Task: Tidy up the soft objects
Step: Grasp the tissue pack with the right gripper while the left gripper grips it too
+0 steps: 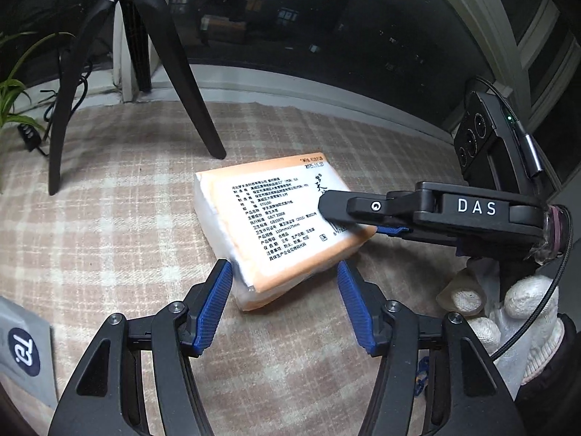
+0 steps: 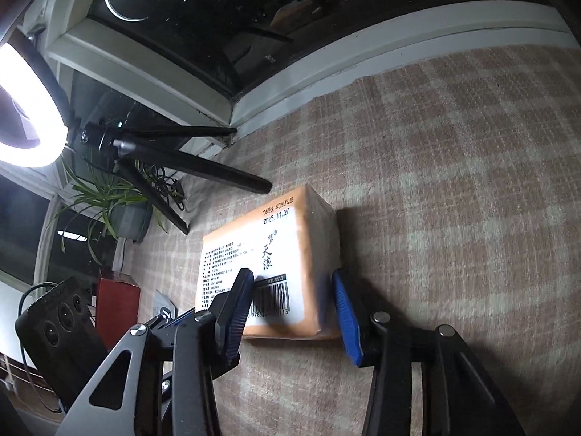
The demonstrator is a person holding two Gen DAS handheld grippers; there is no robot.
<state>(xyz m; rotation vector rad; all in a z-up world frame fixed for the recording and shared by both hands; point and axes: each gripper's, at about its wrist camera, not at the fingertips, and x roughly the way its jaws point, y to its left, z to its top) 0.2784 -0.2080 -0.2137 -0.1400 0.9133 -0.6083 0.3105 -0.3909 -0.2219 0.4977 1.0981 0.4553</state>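
1. Left wrist view: a tissue pack [image 1: 276, 225], orange and white with black print, lies on a checked cloth [image 1: 120, 196] over the bench.
2. The left claw [image 1: 285, 287] hangs low over the pack's near end with its jaws apart. The left blue pad [image 1: 214, 309] sits at the pack's near corner; the right pad stands clear of its side. Nothing is gripped.
3. The right claw [image 1: 336, 219] comes in from the right, seen edge-on. Its upper finger crosses the pack's top face and a blue pad shows below at the pack's right edge. From this view I cannot tell whether it presses.
4. A white-gloved hand [image 1: 508, 312] holds that tool at the lower right. Tripod legs [image 1: 181, 72] stand on the cloth behind the pack, and a plant [image 1: 14, 87] shows at the far left.
5. Right wrist view: the pack [image 2: 276, 254] lies on the cloth [image 2: 454, 181], barcode end nearest the camera.
6. The right claw [image 2: 294, 287] straddles that end. The left pad [image 2: 236, 312] lies over the printed face by the barcode; the right pad is just beside the pack's right edge, blurred. Contact is unclear, so I cannot tell whether it grips.
7. A lit ring light [image 2: 25, 127] on a tripod [image 2: 189, 167] stands at the left, a plant [image 2: 105, 196] behind it.
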